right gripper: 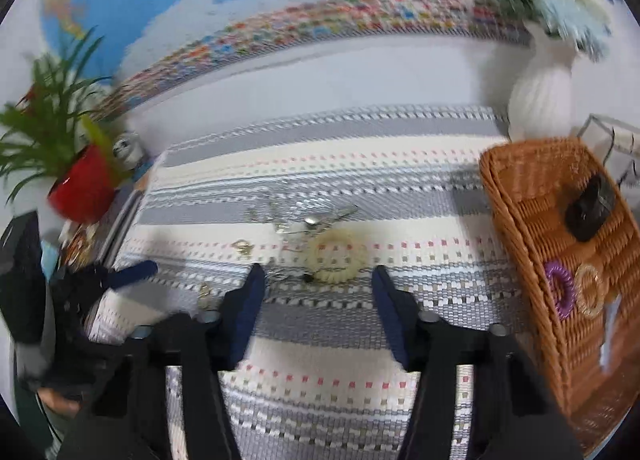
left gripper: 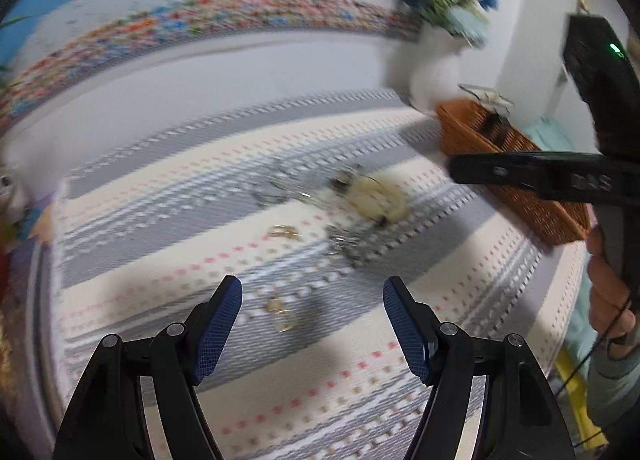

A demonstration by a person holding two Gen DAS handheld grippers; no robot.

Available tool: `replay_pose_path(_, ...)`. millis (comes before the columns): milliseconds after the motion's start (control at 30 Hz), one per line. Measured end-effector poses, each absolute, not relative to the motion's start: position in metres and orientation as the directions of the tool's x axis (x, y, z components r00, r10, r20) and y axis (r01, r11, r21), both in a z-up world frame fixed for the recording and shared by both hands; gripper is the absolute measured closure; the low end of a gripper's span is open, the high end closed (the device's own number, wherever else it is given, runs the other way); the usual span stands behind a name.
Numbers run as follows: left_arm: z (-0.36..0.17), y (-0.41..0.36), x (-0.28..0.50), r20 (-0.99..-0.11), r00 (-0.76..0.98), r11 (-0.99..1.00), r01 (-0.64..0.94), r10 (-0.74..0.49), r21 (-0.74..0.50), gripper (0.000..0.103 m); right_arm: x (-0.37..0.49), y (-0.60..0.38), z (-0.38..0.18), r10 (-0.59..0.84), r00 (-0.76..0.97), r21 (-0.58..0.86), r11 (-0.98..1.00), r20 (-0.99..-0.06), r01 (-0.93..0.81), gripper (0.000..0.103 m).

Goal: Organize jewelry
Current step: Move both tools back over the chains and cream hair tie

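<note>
- The left tool (left gripper: 312,300) hangs over the striped woven cloth (left gripper: 360,388) on the desk with its blue-padded jaws spread wide and nothing between the pads; a small gold-coloured ring or earring (left gripper: 282,314) lies on the cloth just ahead, in line with the gap.
- The right tool (right gripper: 318,284) has its jaws part open and empty; the cream coiled hair tie (right gripper: 334,256) lies flat just ahead of its fingertips, round, so it shows no long axis.
- Beyond that tie is a loose tangle of silvery metal jewelry (right gripper: 308,220), too blurred to sort out; a small gold clasp piece (right gripper: 242,247) sits ahead and to the left of the right tool.
- To the right of the right tool stands the brown wicker basket (right gripper: 520,188), its long side running away from the tool. Inside lie a purple coiled hair tie (right gripper: 560,294), a pale ring-shaped tie (right gripper: 590,292) touching or just beside it, and a dark clip (right gripper: 590,206) farther back.
- Open cloth lies between both tools and the jewelry; the cloth's left edge is near a red pot with a green plant (right gripper: 82,188).
- A white ribbed vase (right gripper: 542,96) stands behind the basket, by the wall.
</note>
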State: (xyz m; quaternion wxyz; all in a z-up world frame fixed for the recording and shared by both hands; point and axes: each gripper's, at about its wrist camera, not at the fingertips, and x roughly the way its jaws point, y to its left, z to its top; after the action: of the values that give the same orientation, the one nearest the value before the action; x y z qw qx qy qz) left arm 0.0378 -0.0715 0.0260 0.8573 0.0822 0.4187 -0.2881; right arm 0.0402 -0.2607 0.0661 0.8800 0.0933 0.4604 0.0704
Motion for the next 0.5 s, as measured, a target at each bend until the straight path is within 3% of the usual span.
replay_pose_path(167, 0.015, -0.095, 0.054, -0.793, 0.423, 0.791, 0.601, -0.438, -0.117, 0.034, 0.057, -0.271, 0.034, 0.232, 0.505, 0.283, 0.959, -0.831, 0.026, 0.055)
replay_pose_path(500, -0.008, -0.12, 0.078, -0.824, 0.38, 0.776, 0.621, -0.421, -0.11, 0.034, 0.084, -0.278, 0.011, 0.184, 0.498, 0.244, 0.968, -0.847, 0.057, 0.06)
